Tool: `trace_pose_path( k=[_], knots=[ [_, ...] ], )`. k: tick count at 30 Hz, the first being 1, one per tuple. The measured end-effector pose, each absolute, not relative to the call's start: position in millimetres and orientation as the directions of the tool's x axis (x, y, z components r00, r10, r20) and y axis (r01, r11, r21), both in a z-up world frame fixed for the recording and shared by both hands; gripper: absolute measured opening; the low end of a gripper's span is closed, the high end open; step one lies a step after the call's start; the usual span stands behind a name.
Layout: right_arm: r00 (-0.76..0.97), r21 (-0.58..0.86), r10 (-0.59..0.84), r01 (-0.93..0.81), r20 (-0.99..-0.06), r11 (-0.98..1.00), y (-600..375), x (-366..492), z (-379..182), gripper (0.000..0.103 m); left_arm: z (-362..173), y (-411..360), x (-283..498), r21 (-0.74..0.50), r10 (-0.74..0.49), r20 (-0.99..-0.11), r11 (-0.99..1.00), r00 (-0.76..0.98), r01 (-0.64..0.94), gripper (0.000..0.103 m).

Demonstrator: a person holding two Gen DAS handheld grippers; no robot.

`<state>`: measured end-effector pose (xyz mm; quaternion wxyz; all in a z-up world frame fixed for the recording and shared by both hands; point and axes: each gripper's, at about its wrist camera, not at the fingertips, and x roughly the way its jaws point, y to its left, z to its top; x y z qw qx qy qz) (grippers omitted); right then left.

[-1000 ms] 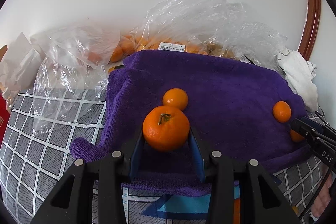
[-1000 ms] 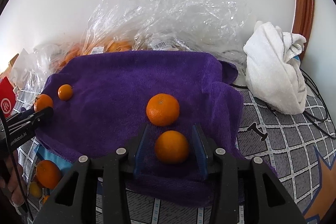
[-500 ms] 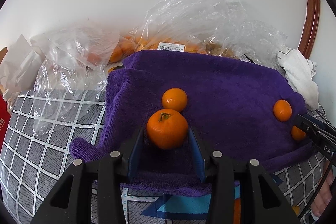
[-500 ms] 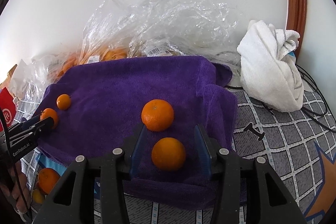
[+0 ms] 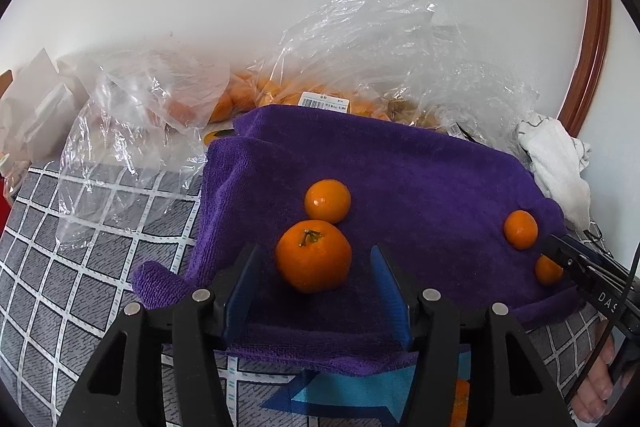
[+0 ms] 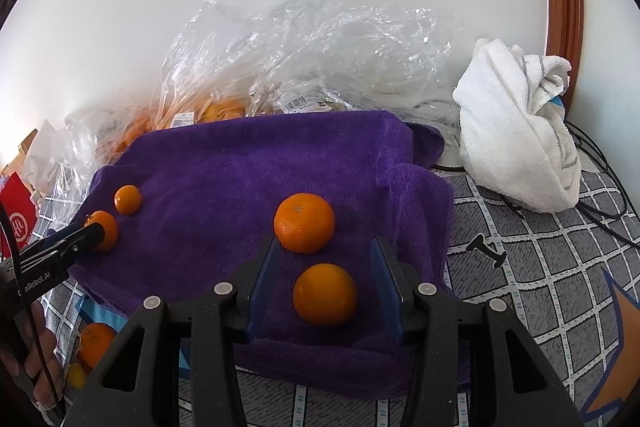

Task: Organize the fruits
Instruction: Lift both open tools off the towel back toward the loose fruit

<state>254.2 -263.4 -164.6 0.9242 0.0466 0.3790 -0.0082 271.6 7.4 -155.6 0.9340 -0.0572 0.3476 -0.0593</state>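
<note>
Left wrist view: my left hand-held gripper [image 5: 316,287] is opening, pads clear of the stemmed orange [image 5: 313,261], which sits between the jaws on the purple towel [image 5: 420,179], stem up. A smaller orange [image 5: 327,201] lies just beyond it, touching or nearly so. Nothing pinched.

Right wrist view: my right hand-held gripper [image 6: 325,285] stands spread around a smooth orange [image 6: 325,294] resting on the towel, gaps both sides. A larger orange [image 6: 304,222] lies just ahead, past the fingertips. Each hand is nearest its own pair; round fruit, no long axis.
</note>
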Motion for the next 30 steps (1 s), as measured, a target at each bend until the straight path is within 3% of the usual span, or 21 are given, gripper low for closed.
trace_pose_path(
  k=[22,27,30],
  knots=[
    [0.717,0.067,0.005,0.058,-0.697,0.996,-250,202,-128,0.050,-131,4,246,-0.122,-0.139,-0.543,0.989,0.828,0.087,0.059],
    [0.696,0.016,-0.013,0.035,-0.718,0.999,-240,191,-123,0.050,-114,4,229,-0.154,-0.192,-0.556,0.980,0.809,0.127,0.059],
    [0.683,0.002,-0.008,0.014,-0.731,1.000,-234,187,-125,0.050,-113,7,211,-0.104,-0.153,-0.566,0.988,0.810,0.114,0.059]
  ],
)
